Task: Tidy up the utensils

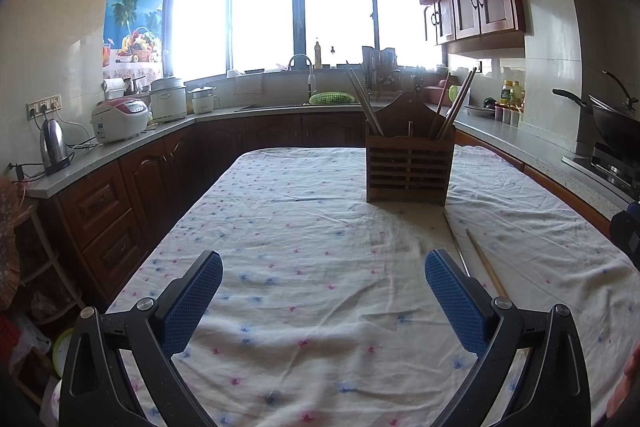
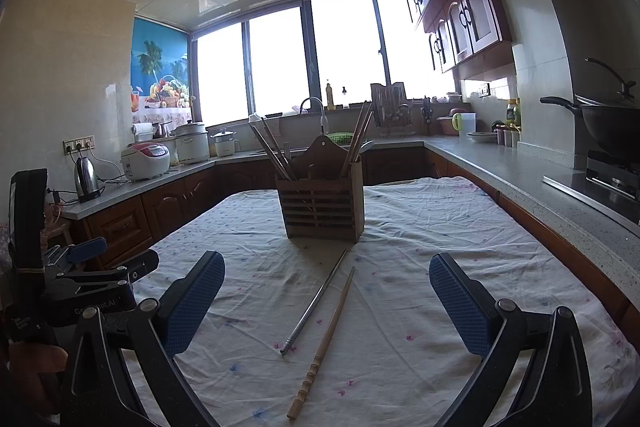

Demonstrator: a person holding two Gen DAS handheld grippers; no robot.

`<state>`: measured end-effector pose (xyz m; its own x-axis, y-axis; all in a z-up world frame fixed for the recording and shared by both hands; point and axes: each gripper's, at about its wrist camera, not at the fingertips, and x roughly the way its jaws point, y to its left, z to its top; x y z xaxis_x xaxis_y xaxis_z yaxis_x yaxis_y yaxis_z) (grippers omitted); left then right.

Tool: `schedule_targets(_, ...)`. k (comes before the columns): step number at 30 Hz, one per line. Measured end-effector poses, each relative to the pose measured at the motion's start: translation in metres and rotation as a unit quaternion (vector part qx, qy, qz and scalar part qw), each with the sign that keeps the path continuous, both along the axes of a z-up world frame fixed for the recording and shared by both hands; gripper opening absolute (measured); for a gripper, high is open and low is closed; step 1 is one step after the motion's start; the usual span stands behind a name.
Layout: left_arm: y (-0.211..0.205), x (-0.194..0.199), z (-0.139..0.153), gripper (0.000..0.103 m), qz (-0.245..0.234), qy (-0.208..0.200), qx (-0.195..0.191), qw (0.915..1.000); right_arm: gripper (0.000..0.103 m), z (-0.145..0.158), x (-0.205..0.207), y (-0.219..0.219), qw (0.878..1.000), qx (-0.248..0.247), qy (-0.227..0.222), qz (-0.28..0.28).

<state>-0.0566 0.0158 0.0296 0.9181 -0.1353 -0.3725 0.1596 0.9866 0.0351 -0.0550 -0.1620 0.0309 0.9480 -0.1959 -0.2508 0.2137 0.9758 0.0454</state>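
Note:
A slatted wooden utensil holder (image 1: 409, 163) stands on the cloth-covered table (image 1: 300, 227), with several chopsticks leaning in its left and right compartments; it also shows in the right wrist view (image 2: 320, 205). A metal chopstick (image 2: 314, 302) and a wooden chopstick (image 2: 325, 341) lie loose on the cloth in front of the holder, between my right gripper's fingers; both show in the left wrist view, the metal one (image 1: 456, 243) and the wooden one (image 1: 486, 265), beside the right finger. My left gripper (image 1: 324, 301) is open and empty. My right gripper (image 2: 327, 301) is open and empty above the loose chopsticks.
The left gripper's body (image 2: 80, 279) shows at the left of the right wrist view. Kitchen counters surround the table, with a kettle (image 1: 54, 147), rice cooker (image 1: 119, 119), sink faucet (image 1: 302, 67) and a wok (image 2: 612, 127) on the stove at the right.

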Motion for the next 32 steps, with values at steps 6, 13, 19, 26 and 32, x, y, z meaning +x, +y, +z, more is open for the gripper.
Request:
schedule_targets(6,0.0,0.001,0.0,0.102,-0.001,0.001,0.0,1.0,0.103,0.0,0.004,0.0,1.0,0.002,0.002,0.001)
schedule_targets(13,0.0,0.003,0.002,0.102,-0.002,0.004,-0.005,1.0,0.103,0.0,0.007,-0.001,1.0,0.003,0.003,-0.001)
schedule_targets(19,-0.001,0.006,0.006,0.102,-0.007,0.005,-0.008,0.9999,0.103,-0.001,0.014,-0.007,1.0,0.005,0.009,0.0)
schedule_targets(26,-0.005,0.012,0.005,0.102,-0.012,0.015,-0.009,0.9998,0.103,-0.002,0.021,-0.014,1.0,0.012,0.021,0.001)
schedule_targets(32,-0.009,0.018,0.005,0.102,-0.013,0.025,-0.007,0.9996,0.103,-0.006,0.028,-0.021,0.999,0.021,0.034,-0.005)
